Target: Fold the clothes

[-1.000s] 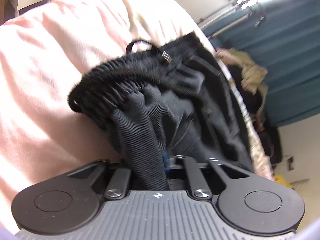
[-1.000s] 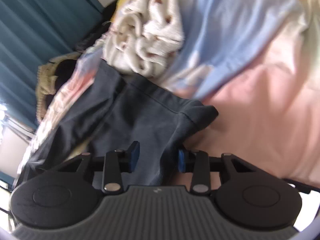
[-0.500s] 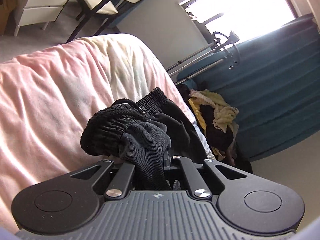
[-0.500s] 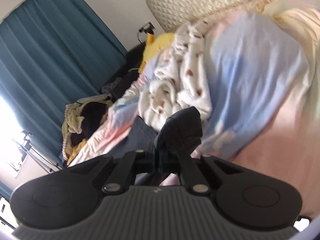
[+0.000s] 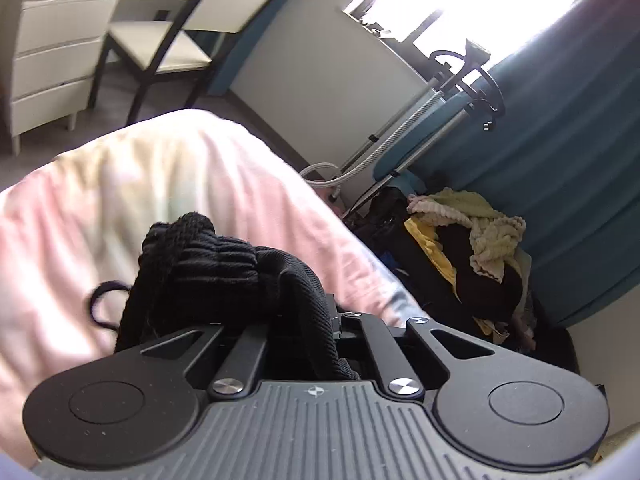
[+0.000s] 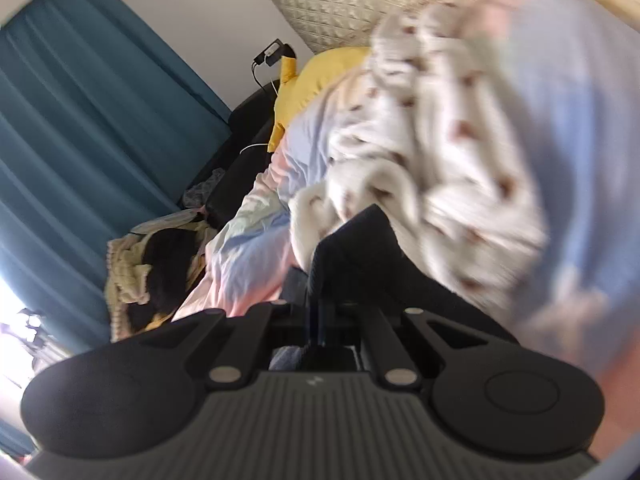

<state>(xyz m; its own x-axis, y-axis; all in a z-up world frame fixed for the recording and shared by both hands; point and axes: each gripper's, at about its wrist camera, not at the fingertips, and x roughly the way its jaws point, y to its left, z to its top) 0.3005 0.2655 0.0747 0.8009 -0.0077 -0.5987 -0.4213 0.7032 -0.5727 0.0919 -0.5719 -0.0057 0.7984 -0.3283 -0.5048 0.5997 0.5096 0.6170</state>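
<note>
I hold one pair of black shorts with both grippers, lifted off the bed. My left gripper [image 5: 308, 320] is shut on the ribbed elastic waistband [image 5: 208, 264], which bunches over the fingers; a drawstring loop [image 5: 102, 304] hangs at the left. My right gripper [image 6: 320, 312] is shut on the dark hem of the shorts [image 6: 356, 240], which stands up between the jaws. The fingertips of both grippers are hidden by cloth.
A pink bed cover [image 5: 120, 184] lies below. A white spotted blanket [image 6: 440, 160] and a pale blue sheet [image 6: 580, 120] are piled at the right. A clothes heap [image 5: 472, 248] sits by teal curtains [image 5: 560, 160]. A chair [image 5: 160, 40] and drawers [image 5: 48, 60] stand beyond.
Both grippers have risen and tilted up, lifting the shorts off the bed. The right gripper, open a second ago, has shut on the hem.
</note>
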